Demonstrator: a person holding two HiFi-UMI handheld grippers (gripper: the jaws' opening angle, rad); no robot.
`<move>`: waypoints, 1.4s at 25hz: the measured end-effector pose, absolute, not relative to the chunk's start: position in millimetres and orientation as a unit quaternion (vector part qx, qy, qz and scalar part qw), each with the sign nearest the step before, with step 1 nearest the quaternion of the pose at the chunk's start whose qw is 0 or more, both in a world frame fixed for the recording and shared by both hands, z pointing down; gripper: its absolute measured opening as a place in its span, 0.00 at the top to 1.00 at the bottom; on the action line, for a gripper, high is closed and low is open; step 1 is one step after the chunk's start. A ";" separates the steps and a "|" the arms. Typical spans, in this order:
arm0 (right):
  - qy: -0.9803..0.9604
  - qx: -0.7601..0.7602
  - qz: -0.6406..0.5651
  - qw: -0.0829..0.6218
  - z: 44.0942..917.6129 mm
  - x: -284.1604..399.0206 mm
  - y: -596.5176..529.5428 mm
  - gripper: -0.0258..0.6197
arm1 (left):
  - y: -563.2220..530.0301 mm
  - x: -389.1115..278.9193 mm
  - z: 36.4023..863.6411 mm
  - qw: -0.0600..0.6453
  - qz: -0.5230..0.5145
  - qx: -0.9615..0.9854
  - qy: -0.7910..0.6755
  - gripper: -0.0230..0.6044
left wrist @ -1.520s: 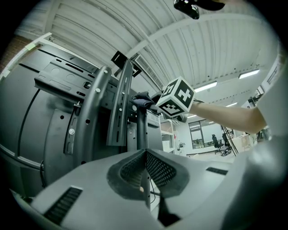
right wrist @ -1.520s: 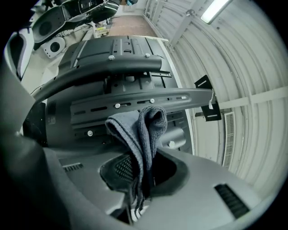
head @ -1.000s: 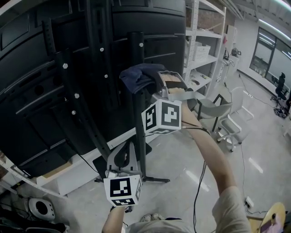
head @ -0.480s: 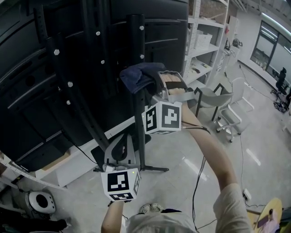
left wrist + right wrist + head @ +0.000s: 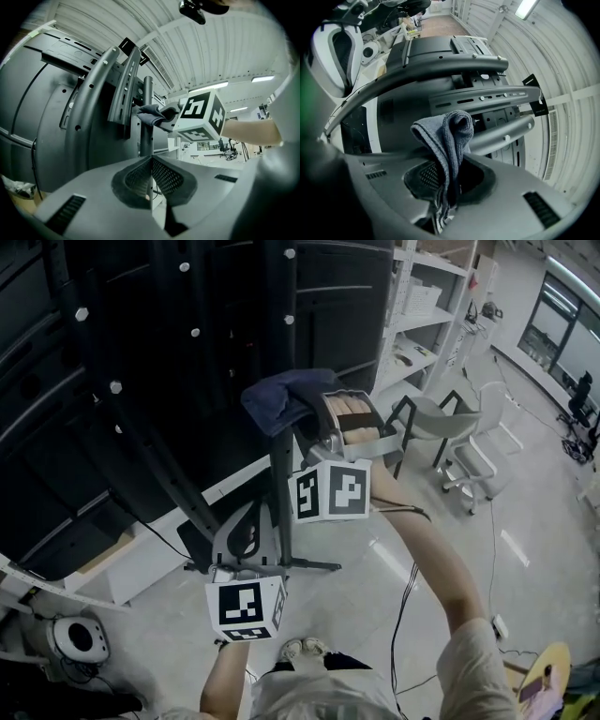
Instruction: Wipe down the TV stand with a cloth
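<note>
The TV stand's black upright pole [image 5: 282,486] rises behind the dark back of the TV [image 5: 141,343]. My right gripper [image 5: 314,413] is shut on a blue-grey cloth [image 5: 278,397], which is pressed against the pole at mid height. In the right gripper view the cloth [image 5: 448,136] hangs folded out of the jaws in front of the pole [image 5: 499,135] and the mounting brackets [image 5: 483,98]. My left gripper [image 5: 247,538] is lower, near the pole's foot, shut and holding nothing. The left gripper view looks up the pole [image 5: 147,117] at the cloth [image 5: 151,112].
White shelving [image 5: 422,310] stands to the right of the TV. Two chairs [image 5: 439,426] [image 5: 487,448] are on the floor beyond my right arm. A cable [image 5: 403,606] trails across the floor. The stand's base [image 5: 305,564] lies below, and a round white device [image 5: 80,638] sits at lower left.
My right gripper has slid the cloth down the pole, so the pole's top and upper screw have left the view. The left gripper has stayed low and shut.
</note>
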State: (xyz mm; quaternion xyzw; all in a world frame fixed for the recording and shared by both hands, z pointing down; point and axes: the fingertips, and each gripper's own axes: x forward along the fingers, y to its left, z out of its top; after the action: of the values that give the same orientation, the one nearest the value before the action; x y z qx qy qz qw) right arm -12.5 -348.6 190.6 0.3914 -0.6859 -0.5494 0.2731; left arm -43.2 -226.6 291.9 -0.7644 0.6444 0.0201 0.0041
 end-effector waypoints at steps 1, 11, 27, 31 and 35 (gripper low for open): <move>-0.690 0.388 -0.545 0.276 198.7 -12.7 -349.1 0.87 | -228.3 -44.3 296.1 0.001 0.020 -0.764 0.645 0.94; -0.711 0.352 -0.519 0.317 287.4 -11.4 -345.3 0.87 | -234.9 -53.0 327.4 -0.020 0.011 -0.753 0.658 0.94; -0.729 0.326 -0.484 0.357 406.8 -10.0 -338.9 0.87 | -234.0 -59.0 373.1 -0.040 -0.012 -0.742 0.669 0.94; -0.736 0.313 -0.468 0.375 438.0 -13.4 -337.4 0.87 | -234.8 -62.7 381.9 -0.043 -0.018 -0.740 0.671 0.94; -0.743 0.298 -0.455 0.390 467.5 -15.0 -335.2 0.87 | -233.3 -66.1 396.6 -0.053 -0.021 -0.736 0.674 0.94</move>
State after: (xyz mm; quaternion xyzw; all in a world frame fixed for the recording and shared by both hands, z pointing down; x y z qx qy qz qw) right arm -15.0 -335.2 467.5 0.2979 -0.7427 -0.4553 0.3902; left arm -66.1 -233.3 396.6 -0.7363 0.6742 -0.0214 -0.0533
